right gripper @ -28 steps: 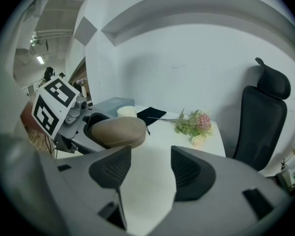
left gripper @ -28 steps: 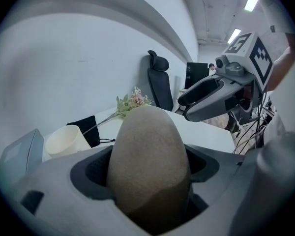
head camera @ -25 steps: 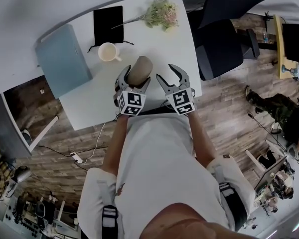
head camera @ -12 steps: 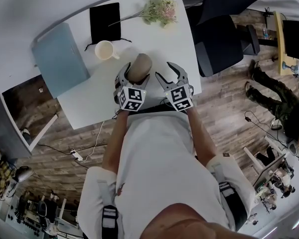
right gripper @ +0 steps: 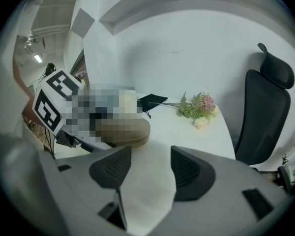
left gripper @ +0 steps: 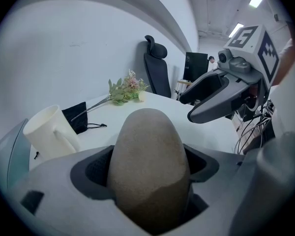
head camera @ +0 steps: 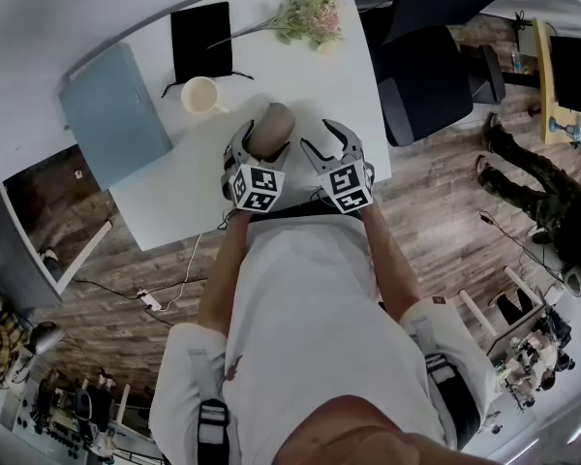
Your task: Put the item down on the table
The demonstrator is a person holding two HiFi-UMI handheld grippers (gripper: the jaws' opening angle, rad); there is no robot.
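White table fills the upper middle of the head view. A black office chair is parked at its right edge. On the tabletop's left end, upper left of frame, lies a blue-grey flat case. At the top edge there's a black pouch, and to its right a sprig of flowers. Just below the pouch stands a cream mug.

Now my own kit. My left tongs are clamped wide around the tan egg-shaped item, with both pads pressed to its sides. In the left gripper view the egg fills the gap between the jaws, rounded end pointing away from me. It sits at centre frame, over the table's near part, down-right of the mug. I can't tell whether its underside touches the top.

My right tongs are just beside it on the right, jaws spread and holding nothing. Only bare table shows between the pads.
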